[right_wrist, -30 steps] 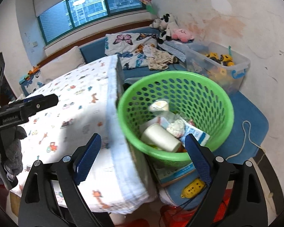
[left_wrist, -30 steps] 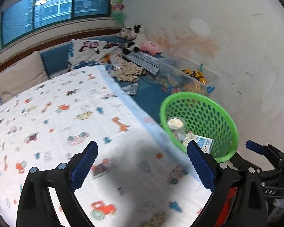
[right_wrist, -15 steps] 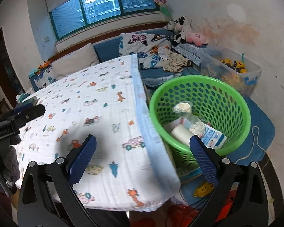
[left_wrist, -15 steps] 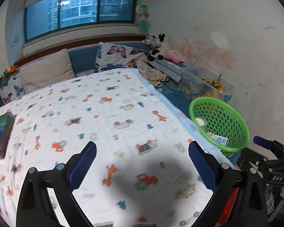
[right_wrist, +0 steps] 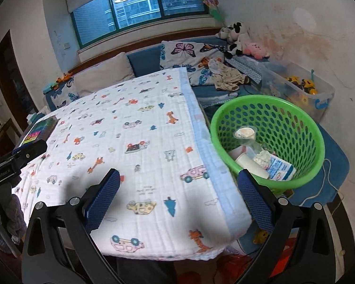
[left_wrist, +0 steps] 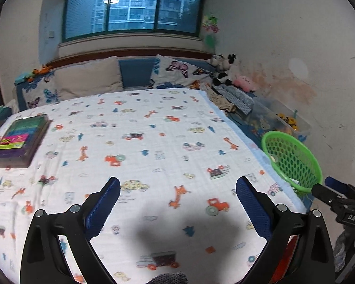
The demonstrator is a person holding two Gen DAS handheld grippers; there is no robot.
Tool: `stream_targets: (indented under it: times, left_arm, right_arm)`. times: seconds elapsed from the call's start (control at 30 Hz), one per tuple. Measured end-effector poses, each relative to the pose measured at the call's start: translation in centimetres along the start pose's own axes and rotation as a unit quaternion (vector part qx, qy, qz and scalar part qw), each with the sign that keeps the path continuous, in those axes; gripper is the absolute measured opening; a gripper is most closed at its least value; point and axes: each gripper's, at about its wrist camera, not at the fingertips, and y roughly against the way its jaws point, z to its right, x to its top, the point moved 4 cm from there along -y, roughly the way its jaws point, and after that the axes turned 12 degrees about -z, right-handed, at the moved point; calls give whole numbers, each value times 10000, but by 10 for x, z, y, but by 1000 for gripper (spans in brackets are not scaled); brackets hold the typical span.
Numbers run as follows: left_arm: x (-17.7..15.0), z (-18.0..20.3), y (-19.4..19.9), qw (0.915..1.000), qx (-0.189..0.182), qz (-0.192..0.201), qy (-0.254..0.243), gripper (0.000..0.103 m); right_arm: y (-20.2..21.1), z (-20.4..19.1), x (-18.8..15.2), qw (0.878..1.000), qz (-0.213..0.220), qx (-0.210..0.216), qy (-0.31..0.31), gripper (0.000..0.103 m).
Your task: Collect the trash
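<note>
Step in hand, by judgement: between pickups, w/ the printed tablecloth bare of trash and the green basket beside the table holding cups and wrappers, so next move calls for locating further trash; left gripper and right gripper both spread wide, holding nothing.

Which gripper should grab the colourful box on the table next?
Left, probably. The box lies on the table's far left side, ahead of the open left gripper. The open right gripper sits by the green basket at the opposite edge, and would have to reach across.
</note>
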Motion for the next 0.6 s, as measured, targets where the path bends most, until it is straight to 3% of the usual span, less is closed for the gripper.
stream_targets:
  times: [0.27,0.6]
  left_arm:
    - [-13,-11,13,9995,286,123,6,95]
    - [-24,-18,18,9995,264,121,82,95]
  right_arm:
    - [-1,-14,-5,9999,-2,-30,165,99]
    - [3,-20,-8,9996,42,-74,262,99]
